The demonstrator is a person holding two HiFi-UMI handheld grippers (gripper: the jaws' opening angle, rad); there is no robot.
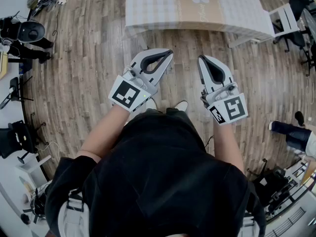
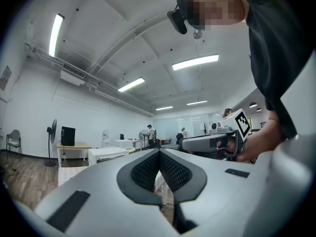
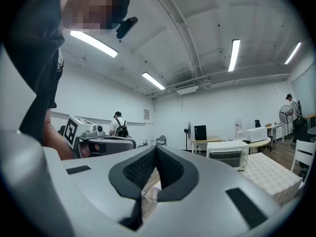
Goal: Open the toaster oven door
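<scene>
The white toaster oven (image 3: 228, 154) stands on a table with a checked cloth (image 3: 271, 174), its door closed, some way ahead and to the right in the right gripper view. In the left gripper view the oven (image 2: 106, 154) shows small, left of the jaws. Both grippers hang in the air in front of the person's body, well short of the table (image 1: 148, 14). My left gripper (image 1: 169, 52) is shut with nothing in it, its pads meeting at the tip (image 2: 159, 151). Beside it, my right gripper (image 1: 201, 59) is also shut and empty (image 3: 155, 149).
Wooden floor lies between the person and the table. A black fan (image 1: 29, 32) and cables sit at the left, office chairs (image 1: 296, 4) at the right. Other people, desks and a standing fan (image 2: 52, 132) are far off in the room.
</scene>
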